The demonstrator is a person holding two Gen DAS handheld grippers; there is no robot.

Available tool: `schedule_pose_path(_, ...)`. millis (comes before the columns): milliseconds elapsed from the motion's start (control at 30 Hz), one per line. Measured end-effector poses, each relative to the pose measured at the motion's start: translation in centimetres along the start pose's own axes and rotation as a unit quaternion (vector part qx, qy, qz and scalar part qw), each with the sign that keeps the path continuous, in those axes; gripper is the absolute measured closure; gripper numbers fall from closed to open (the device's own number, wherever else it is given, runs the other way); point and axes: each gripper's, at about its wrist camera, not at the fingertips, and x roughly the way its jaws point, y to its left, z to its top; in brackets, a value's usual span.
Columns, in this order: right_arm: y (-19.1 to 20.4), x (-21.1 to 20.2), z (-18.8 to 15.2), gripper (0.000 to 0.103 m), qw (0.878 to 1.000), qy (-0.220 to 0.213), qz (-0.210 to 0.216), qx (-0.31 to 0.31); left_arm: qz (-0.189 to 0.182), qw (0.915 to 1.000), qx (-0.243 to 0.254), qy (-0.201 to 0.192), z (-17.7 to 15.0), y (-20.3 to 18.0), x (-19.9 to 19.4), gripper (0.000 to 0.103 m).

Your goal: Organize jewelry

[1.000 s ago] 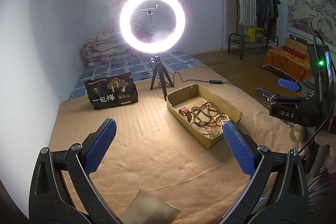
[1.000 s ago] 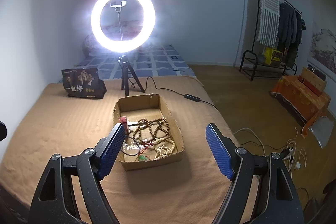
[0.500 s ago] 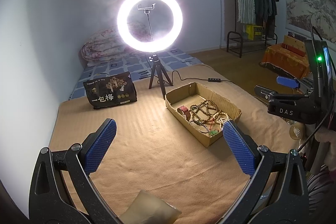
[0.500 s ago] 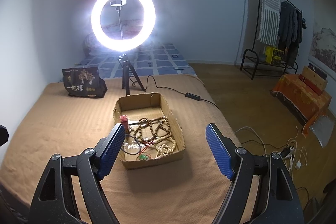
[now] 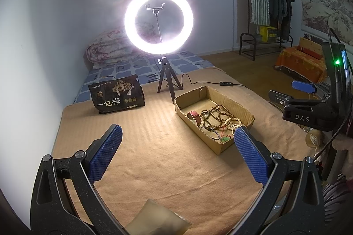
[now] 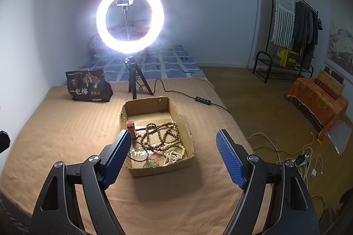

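Observation:
A shallow cardboard box (image 6: 178,116) (image 5: 245,108) lies on the tan bed cover, holding brown bead strands (image 6: 163,135) (image 5: 215,117), a pale bead strand (image 6: 173,155), a red watch strap (image 6: 130,125) (image 5: 195,115), a dark cord and a green pendant (image 6: 151,164). My right gripper (image 6: 173,146) hovers open just in front of the box, nothing between its blue pads. My left gripper (image 5: 176,142) stands open over bare cover, left of the box. The right gripper's body (image 5: 308,111) shows at the far right of the left wrist view.
A lit ring light on a tripod (image 6: 130,19) stands behind the box, its cable (image 6: 203,100) trailing right. A black snack bag (image 6: 87,86) stands at the back left. A pale cushion-like thing (image 5: 157,221) lies under the left gripper. Cables and a power strip (image 6: 302,157) litter the floor.

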Motion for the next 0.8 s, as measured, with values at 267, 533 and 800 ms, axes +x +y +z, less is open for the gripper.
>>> schedule_pose_path(267, 0.08, 0.02, -0.10, 0.024, 1.000, 0.000, 0.001, -0.004, 0.002, 1.0000, -0.003, 0.005, -0.04, 0.17, 0.19, 0.000)
schedule_pose_path(533, 0.10, 0.06, -0.13, 0.024, 1.000, 0.001, 0.001, -0.005, 0.001, 0.9999, -0.008, 0.008, -0.32, 0.04, 0.22, 0.000)
schedule_pose_path(800, 0.16, 0.05, -0.14, 0.024, 1.000, 0.001, 0.001, -0.005, 0.001, 1.0000, -0.005, 0.006, -0.35, 0.06, 0.15, 0.000)
